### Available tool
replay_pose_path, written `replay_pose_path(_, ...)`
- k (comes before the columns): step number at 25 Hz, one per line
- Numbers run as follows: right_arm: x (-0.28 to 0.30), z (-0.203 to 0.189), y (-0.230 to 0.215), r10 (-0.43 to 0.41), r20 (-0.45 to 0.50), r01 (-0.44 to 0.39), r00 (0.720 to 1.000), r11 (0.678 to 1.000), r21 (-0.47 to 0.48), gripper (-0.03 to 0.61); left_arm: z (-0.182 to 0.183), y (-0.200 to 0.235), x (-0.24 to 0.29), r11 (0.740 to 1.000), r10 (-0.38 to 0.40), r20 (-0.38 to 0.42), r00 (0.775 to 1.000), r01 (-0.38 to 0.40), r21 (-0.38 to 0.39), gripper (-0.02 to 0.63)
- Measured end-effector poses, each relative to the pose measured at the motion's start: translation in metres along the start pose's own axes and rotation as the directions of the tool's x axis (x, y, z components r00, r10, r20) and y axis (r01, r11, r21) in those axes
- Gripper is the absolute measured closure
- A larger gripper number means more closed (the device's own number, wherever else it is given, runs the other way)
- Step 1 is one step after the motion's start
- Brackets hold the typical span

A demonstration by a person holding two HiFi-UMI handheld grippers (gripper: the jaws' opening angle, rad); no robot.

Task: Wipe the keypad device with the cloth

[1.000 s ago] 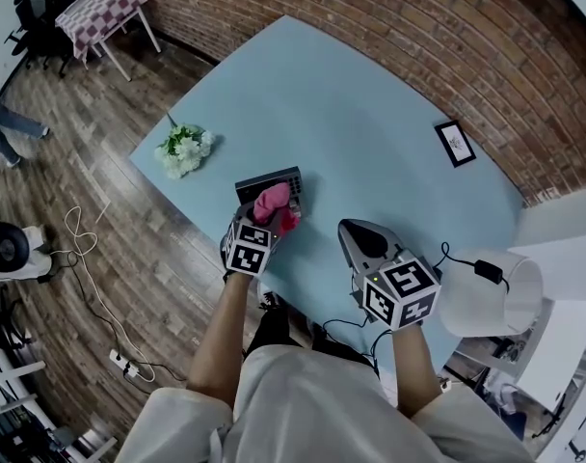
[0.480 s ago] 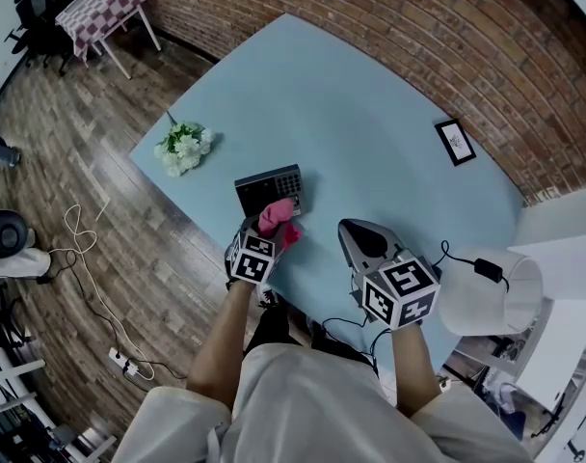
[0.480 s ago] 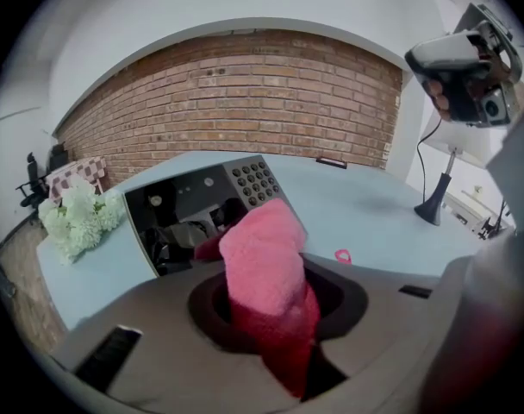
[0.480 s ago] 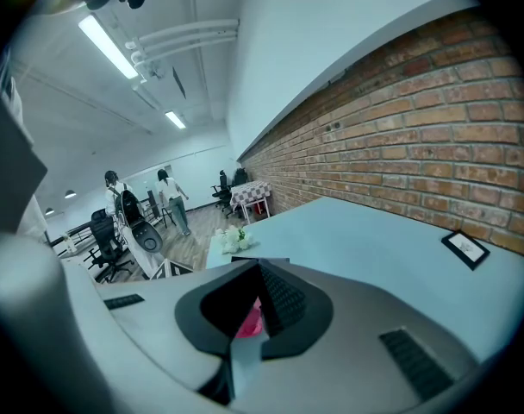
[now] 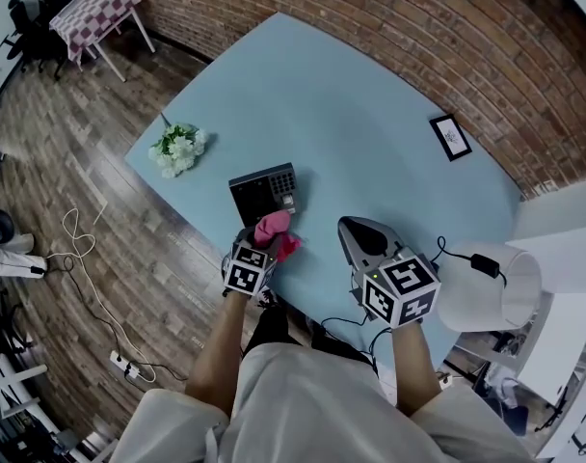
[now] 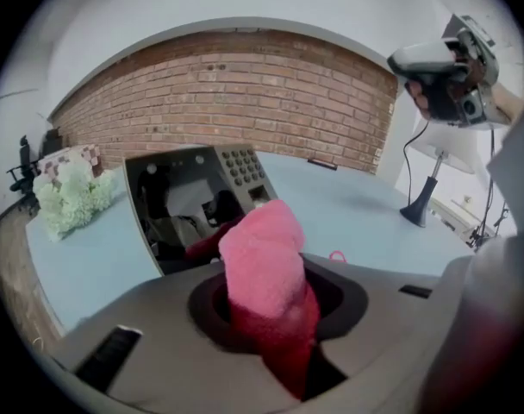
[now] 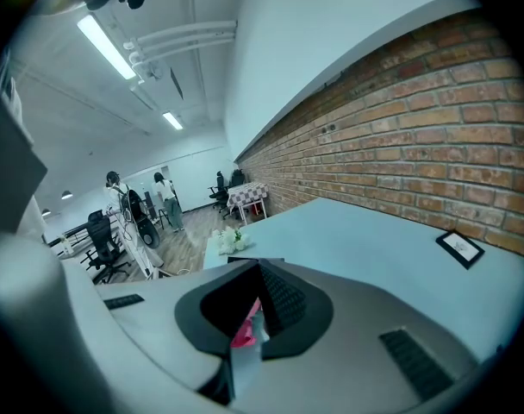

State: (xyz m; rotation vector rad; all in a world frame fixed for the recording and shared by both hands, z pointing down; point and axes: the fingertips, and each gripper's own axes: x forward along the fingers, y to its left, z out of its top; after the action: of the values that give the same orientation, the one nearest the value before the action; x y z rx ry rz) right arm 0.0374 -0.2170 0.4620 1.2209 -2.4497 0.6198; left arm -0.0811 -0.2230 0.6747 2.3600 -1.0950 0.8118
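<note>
The keypad device (image 5: 264, 189) is a dark box with a screen and grey keys, lying near the front left of the pale blue table (image 5: 370, 114). My left gripper (image 5: 266, 237) sits just in front of it, shut on a pink cloth (image 5: 274, 229). In the left gripper view the cloth (image 6: 266, 266) sticks up out of the gripper (image 6: 271, 326), a short gap before the device (image 6: 193, 201). My right gripper (image 5: 359, 231) hovers to the right near the table's front edge, shut and holding nothing. Its own view (image 7: 245, 330) shows the jaws together, with a bit of pink cloth (image 7: 243, 333) behind.
A bunch of white flowers (image 5: 174, 148) lies at the table's left corner. A small framed picture (image 5: 449, 136) is at the far right, and a white lamp (image 5: 486, 283) with a black cable at the right edge. People (image 7: 115, 197) stand far off on the wooden floor.
My left gripper has drawn the pink cloth back off the keypad device toward the table's front edge. The right gripper has stayed where it was.
</note>
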Motion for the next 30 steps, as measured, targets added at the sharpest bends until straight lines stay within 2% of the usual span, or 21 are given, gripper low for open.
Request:
replay_pose_path(3,-0.001,-0.002,-0.002,-0.005,-0.002,0.005,1.0,1.0,0.005,0.557,0.046,-0.004,-0.012,0.999,-0.001,0.113,0.994,-0.004,0.045,0.483)
replay_pose_path(6,-0.003,-0.004,-0.002,-0.007,-0.001,0.007,1.0,1.0,0.012,0.557,0.097,0.001,-0.019,0.991,0.033,0.207,0.978,-0.059,0.121,0.483)
replay_pose_path(8,-0.004,-0.005,-0.003,-0.01,0.001,0.01,1.0,1.0,0.014,0.558,0.126,0.009,-0.019,0.98,0.062,0.242,0.968,-0.106,0.169,0.483)
replay_pose_path(11,-0.008,-0.006,-0.006,-0.019,0.001,0.019,1.0,1.0,0.019,0.557,0.151,0.025,-0.012,0.964,0.109,0.253,0.961,-0.165,0.21,0.483)
replay_pose_path(14,-0.012,-0.01,-0.009,-0.03,-0.003,0.03,1.0,0.999,0.027,0.557,0.16,0.037,-0.004,0.949,0.124,0.241,0.962,-0.186,0.254,0.483)
replay_pose_path(18,-0.015,-0.016,-0.016,-0.049,-0.016,0.05,0.999,0.998,0.04,0.557,0.159,0.041,0.011,0.935,0.114,0.212,0.971,-0.177,0.308,0.483)
replay_pose_path(30,-0.012,-0.017,-0.018,-0.055,-0.021,0.056,0.998,0.997,0.047,0.557,0.144,0.028,0.023,0.916,0.101,0.202,0.974,-0.17,0.365,0.483)
